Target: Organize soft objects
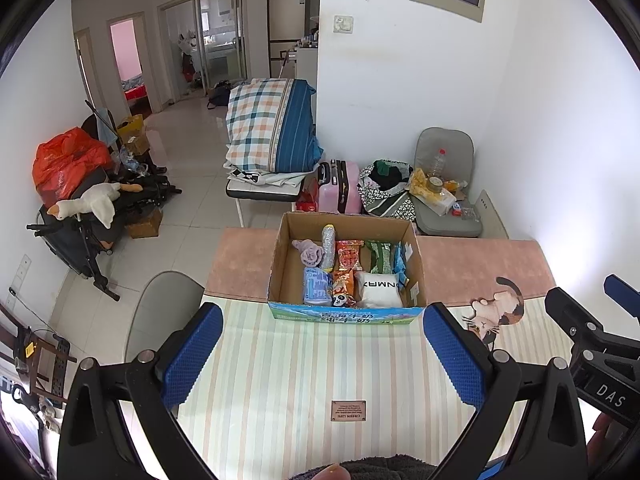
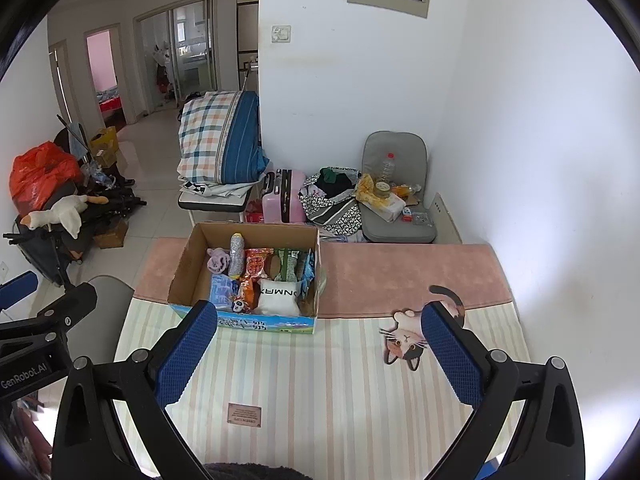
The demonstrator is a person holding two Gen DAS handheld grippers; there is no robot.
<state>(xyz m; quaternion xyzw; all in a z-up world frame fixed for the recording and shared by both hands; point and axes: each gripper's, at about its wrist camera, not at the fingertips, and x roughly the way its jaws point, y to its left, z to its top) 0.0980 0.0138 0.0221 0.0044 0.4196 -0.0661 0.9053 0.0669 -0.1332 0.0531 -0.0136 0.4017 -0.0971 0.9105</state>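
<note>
Cardboard box [image 1: 280, 264] upright, open, packed with soft packets [image 1: 378, 290].

A cardboard box [image 1: 347, 268] sits at the frame's centre on the table [image 1: 300, 368]. Inside it, a small pillow [image 1: 378, 289] lies at the near edge, a wrapped bottle [image 1: 328, 246] toward the far side, and a rolled cloth [image 1: 310, 254] to the bottle's left. Beyond the table, a suitcase [image 1: 340, 186] stands on the floor, with a cushioned chair [image 1: 446, 184] to its right.
</note>
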